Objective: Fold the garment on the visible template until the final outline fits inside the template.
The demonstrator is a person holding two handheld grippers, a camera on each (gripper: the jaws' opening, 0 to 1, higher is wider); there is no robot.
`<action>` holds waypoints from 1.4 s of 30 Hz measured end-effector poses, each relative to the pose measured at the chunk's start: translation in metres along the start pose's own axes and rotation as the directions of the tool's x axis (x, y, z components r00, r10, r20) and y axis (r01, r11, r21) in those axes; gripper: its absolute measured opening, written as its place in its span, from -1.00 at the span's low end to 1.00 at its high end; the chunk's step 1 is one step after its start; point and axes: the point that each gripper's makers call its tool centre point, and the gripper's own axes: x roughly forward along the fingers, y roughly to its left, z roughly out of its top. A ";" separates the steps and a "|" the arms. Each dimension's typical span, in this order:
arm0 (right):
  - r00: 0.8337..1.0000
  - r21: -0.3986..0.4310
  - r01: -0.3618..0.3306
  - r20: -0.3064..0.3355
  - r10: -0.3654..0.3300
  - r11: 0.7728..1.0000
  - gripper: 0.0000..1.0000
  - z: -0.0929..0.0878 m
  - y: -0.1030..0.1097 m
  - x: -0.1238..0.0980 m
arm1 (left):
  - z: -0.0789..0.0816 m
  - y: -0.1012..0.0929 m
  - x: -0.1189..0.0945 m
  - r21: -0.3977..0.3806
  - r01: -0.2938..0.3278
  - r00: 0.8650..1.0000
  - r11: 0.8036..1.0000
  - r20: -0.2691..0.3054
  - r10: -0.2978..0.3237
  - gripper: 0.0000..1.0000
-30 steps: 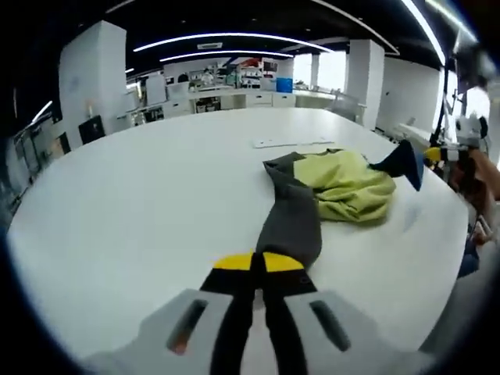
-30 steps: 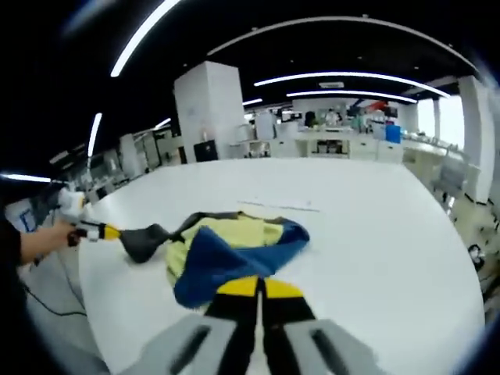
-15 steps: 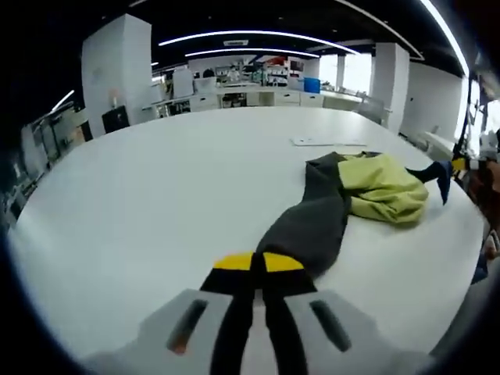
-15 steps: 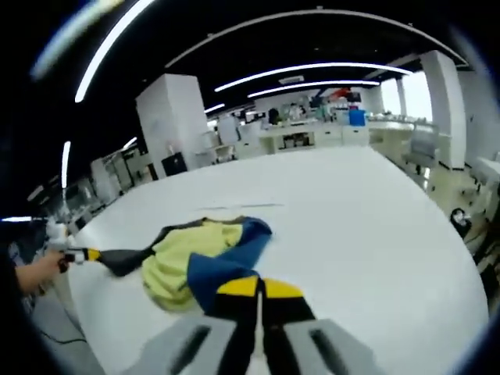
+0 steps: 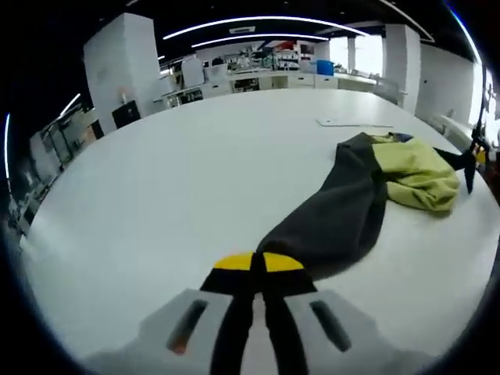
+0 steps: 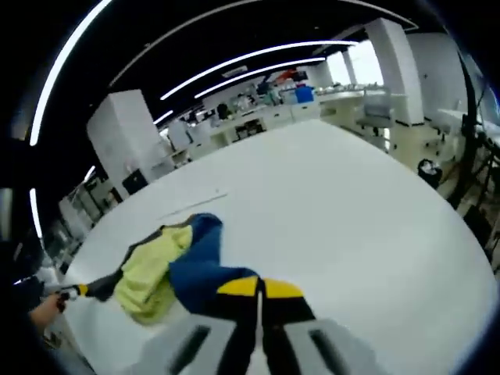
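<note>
garment (image 5: 367, 195): grey, yellow-green, blue, stretched | left gripper (image 5: 257, 264), right gripper (image 6: 258, 289): each apparently pinching it

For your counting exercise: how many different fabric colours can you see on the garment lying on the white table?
3. A dark grey part runs from the left gripper, a yellow-green part is bunched mid-table, and a blue part sits in the right gripper. Folds may hide more.
</note>
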 end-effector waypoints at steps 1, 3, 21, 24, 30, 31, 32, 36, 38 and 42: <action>1.000 0.006 0.009 -0.004 -0.009 1.000 -1.00 0.000 -0.003 0.001 | 0.000 0.002 0.003 0.000 -0.003 1.000 1.000 -0.004 0.003 -1.00; 1.000 0.012 0.026 -0.009 -0.026 1.000 -1.00 -0.001 -0.011 0.002 | -0.002 0.009 0.006 -0.006 -0.006 1.000 1.000 -0.010 0.006 -1.00; 0.988 0.063 0.133 -0.087 -0.127 0.989 -1.00 0.000 -0.058 0.016 | 0.003 0.044 0.024 0.021 -0.051 0.997 0.999 -0.050 0.052 -1.00; 0.983 0.068 0.160 -0.101 -0.153 0.985 -1.00 -0.002 -0.064 0.013 | 0.005 0.052 0.027 0.013 -0.064 0.996 0.998 -0.057 0.064 -1.00; 0.971 0.032 0.209 -0.123 -0.204 0.977 -1.00 -0.004 -0.079 0.010 | 0.007 0.056 0.029 0.032 -0.069 0.995 0.997 -0.070 0.071 -1.00; 0.970 0.026 0.214 -0.125 -0.209 0.976 -1.00 -0.005 -0.080 0.009 | 0.007 0.057 0.030 0.032 -0.069 0.995 0.997 -0.070 0.071 -1.00; 0.968 0.019 0.221 -0.130 -0.216 0.975 -1.00 -0.006 -0.081 0.008 | 0.007 0.058 0.031 0.031 -0.071 0.995 0.997 -0.074 0.073 -1.00; 0.967 -0.017 0.215 -0.140 -0.215 0.977 -1.00 -0.011 -0.075 0.006 | 0.007 0.057 0.030 0.042 -0.066 0.995 0.997 -0.078 0.069 -1.00; 0.969 -0.046 0.196 -0.147 -0.200 0.980 -1.00 -0.011 -0.075 0.007 | 0.011 0.055 0.029 0.041 -0.063 0.996 0.997 -0.066 0.066 -1.00; 0.971 -0.110 0.181 -0.135 -0.195 0.977 -1.00 -0.008 -0.071 0.006 | 0.014 0.045 0.026 0.070 -0.029 0.998 0.997 -0.052 0.032 -0.82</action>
